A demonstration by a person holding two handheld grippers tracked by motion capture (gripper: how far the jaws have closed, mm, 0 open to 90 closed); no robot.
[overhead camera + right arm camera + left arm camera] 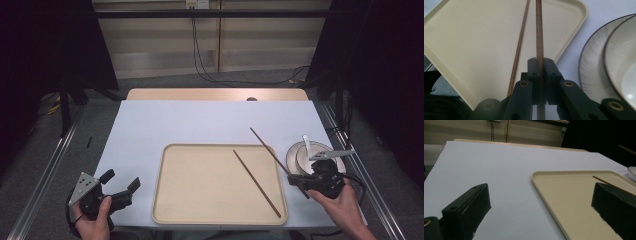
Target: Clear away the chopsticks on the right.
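Two thin dark wooden chopsticks show in the high view. One chopstick (257, 183) lies flat inside the shallow beige rectangular plastic tray (172, 200), running from the tray's centre toward 5 o'clock. The other, raised chopstick (270, 148) is clamped in the right gripper (300, 181), at 4 o'clock on the white-covered table (150, 125), and slants up toward 11 o'clock over the tray's right rim. Just beyond that gripper, at 3 o'clock, a small white bowl (305, 159) sits on a round white plate with a dark rim (291, 156). The left gripper (120, 182) sits at 8 o'clock, beside the tray's left edge, its jaws apart and holding nothing.

In the left gripper view, the two black jaws stand wide apart at the bottom corners, with bare table between them. The tray (564, 192) lies toward 3 o'clock, with the lying chopstick (609, 184) on it.

In the right gripper view, the jaws are pressed together on the raised chopstick (539, 30), which runs straight up toward 12 o'clock. The lying chopstick (520, 42) lies just left of it on the tray (474, 42). The plate (592, 62) and bowl (621, 65) sit at 3 o'clock.
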